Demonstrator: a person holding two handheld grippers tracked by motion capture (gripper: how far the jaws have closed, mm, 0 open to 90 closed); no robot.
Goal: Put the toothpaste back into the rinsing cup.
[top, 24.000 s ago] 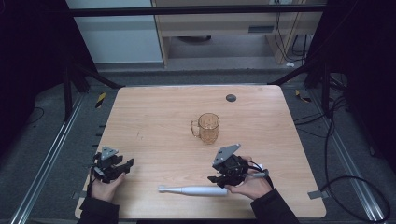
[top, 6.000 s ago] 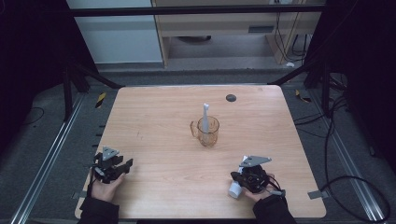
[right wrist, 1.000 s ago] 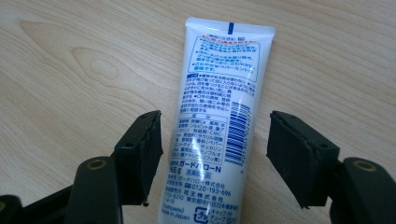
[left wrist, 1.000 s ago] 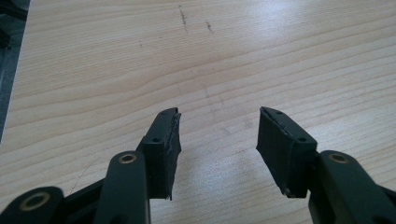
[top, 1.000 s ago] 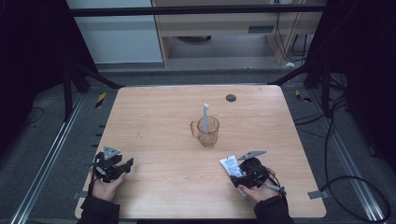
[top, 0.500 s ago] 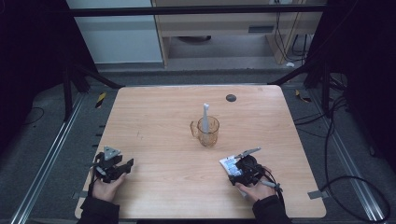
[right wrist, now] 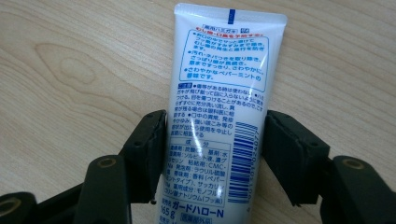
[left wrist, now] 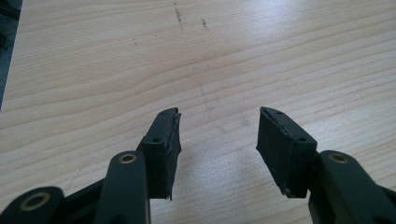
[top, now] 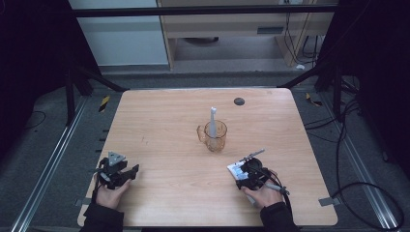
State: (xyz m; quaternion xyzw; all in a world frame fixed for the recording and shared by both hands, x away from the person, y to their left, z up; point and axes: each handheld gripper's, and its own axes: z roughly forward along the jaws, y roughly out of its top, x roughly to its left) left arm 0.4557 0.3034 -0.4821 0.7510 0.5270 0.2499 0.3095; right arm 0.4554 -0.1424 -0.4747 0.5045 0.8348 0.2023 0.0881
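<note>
Near the table's [top: 159, 121] front right corner, right gripper [right wrist: 212, 154] clamps the toothpaste tube [right wrist: 219, 107]; next, carrying it cupward [top: 215, 137]. Left gripper [left wrist: 217, 149] rests agape.

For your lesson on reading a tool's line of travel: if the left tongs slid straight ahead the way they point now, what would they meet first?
Probably nothing: ahead of the open left tongs lies bare light wooden table. The high view puts the amber glass mug well off their line, though depth is uncertain.
</note>
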